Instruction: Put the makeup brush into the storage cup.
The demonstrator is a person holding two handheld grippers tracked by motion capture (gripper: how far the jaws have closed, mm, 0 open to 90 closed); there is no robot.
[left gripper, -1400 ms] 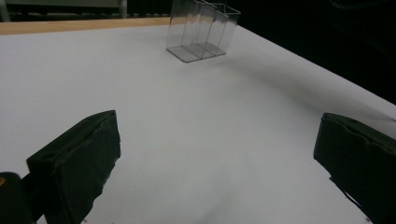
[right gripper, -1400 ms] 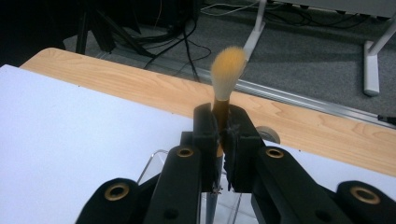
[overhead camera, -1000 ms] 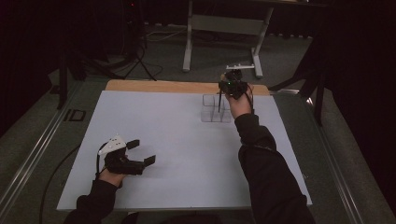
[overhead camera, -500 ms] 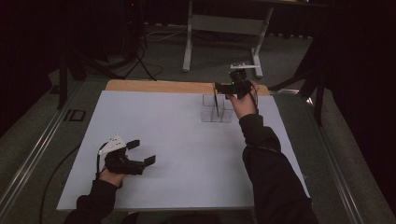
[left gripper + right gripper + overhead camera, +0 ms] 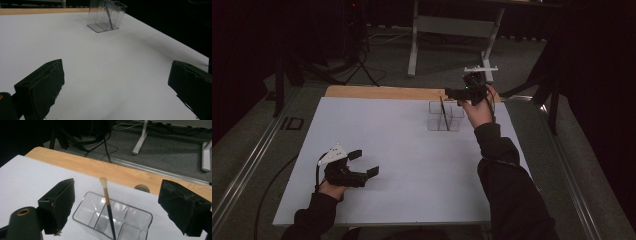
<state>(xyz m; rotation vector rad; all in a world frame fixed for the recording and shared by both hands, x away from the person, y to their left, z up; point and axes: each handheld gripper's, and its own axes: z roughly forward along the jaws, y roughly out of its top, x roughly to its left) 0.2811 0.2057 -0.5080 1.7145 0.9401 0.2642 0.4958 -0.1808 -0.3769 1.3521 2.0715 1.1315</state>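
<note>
The brush stands tilted, bristles up, in the clear organizer at the sheet's far right; the right gripper, whose jaws have just been opening, hangs above it, empty and wide, so placement looks done and retreat comes next.

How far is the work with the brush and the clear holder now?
Done: the brush stands tilted in a compartment of the clear holder, bristles up. In hand: the right tongs have just been opening and hang above the holder with wide jaws, nothing between the pads. The left tongs rest open on the white sheet, holding nothing. Left: probably only drawing the right hand back.
</note>
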